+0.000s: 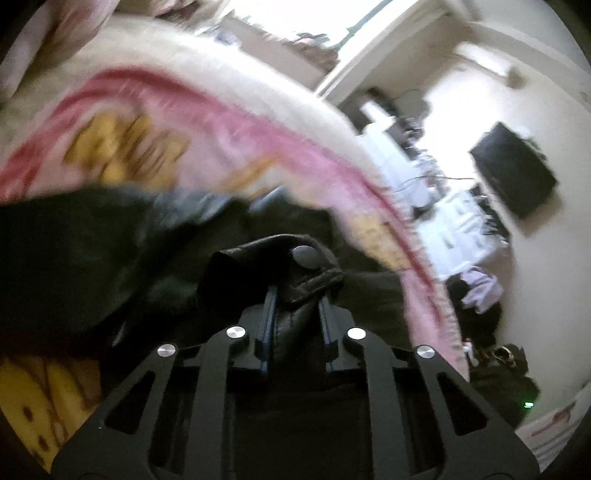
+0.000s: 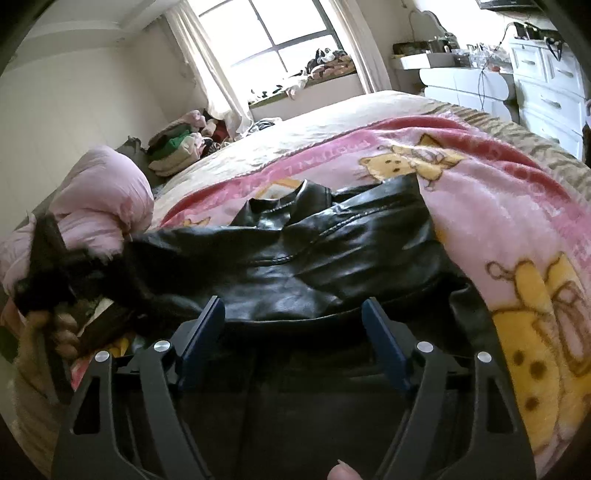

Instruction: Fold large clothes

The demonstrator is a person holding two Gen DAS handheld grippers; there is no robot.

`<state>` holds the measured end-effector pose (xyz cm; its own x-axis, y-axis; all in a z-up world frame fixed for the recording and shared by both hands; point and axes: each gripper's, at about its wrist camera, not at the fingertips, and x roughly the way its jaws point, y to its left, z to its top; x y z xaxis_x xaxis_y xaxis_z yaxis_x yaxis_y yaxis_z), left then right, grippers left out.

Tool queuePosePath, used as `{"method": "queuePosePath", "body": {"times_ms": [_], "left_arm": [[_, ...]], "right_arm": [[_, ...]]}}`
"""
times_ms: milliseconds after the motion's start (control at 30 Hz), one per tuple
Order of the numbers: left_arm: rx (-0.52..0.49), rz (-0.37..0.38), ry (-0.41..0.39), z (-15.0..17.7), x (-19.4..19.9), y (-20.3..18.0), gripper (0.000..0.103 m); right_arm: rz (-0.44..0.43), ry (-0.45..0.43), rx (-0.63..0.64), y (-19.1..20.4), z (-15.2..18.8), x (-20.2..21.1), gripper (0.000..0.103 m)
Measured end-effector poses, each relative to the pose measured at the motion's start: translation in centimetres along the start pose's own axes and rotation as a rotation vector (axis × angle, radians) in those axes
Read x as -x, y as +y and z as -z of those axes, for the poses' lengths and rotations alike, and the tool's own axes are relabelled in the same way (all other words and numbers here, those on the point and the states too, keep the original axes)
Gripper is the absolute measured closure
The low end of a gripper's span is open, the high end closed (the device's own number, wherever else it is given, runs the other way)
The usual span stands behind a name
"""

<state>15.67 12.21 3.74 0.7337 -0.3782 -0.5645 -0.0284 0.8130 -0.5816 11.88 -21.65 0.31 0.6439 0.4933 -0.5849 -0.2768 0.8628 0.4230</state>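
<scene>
**Left gripper clamps a jacket cuff; right gripper stands wide over the hem**

A black leather jacket (image 2: 317,254) lies spread across a pink cartoon-print blanket (image 2: 517,206) on the bed (image 2: 295,125). Its collar points toward the window (image 2: 273,33) end of the bed and its lower edge sits nearest the right gripper.

The left gripper (image 1: 297,295) has its jaws drawn close together, pinched on a folded piece of the jacket: a strap-like tab with a round snap button (image 1: 307,256) juts out just past the fingertips, and more leather fills the narrow gap between the blue pads (image 1: 269,314). In the right wrist view that same gripper (image 2: 48,266) shows as a dark blurred shape at the jacket's left end, beside a pink bundled quilt (image 2: 99,192), with the person's hand (image 2: 59,332) wrapped around its handle.

The right gripper (image 2: 295,317) has its jaws spread wide, nothing pressed between the pads. The jacket's lower edge lies directly ahead of and between the two blue fingers (image 2: 384,332), and the leather runs on below them toward the camera; whether the tips touch it is unclear.

Beyond the jacket, a white dresser (image 2: 546,85) stands on the far side of the bed, and a heap of folded clothes (image 2: 177,147) sits near the jacket's upper left.
</scene>
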Motion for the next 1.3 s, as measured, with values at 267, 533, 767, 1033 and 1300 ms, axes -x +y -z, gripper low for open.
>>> {"method": "queuePosePath", "body": {"times_ms": [267, 533, 767, 1033, 1300], "left_arm": [[-0.120, -0.014, -0.135, -2.1, 3.2, -2.4, 0.093], [0.017, -0.126, -0.001, 0.2, -1.7, 4.8, 0.094], [0.002, -0.118, 0.003, 0.9, -1.1, 5.2, 0.094], [-0.053, -0.172, 0.007, 1.3, -2.3, 5.1, 0.094], [0.025, -0.236, 0.092, 2.8, -5.2, 8.0, 0.087]], "right_arm": [[0.031, -0.049, 0.036, -0.7, -2.5, 0.7, 0.028], [0.150, -0.015, 0.012, -3.2, -6.0, -1.8, 0.028], [0.220, 0.120, -0.034, -7.7, -8.0, -7.9, 0.029], [0.172, 0.188, -0.141, -12.5, -6.3, -10.6, 0.093], [0.300, 0.222, -0.058, -12.1, -5.6, -11.3, 0.083]]}}
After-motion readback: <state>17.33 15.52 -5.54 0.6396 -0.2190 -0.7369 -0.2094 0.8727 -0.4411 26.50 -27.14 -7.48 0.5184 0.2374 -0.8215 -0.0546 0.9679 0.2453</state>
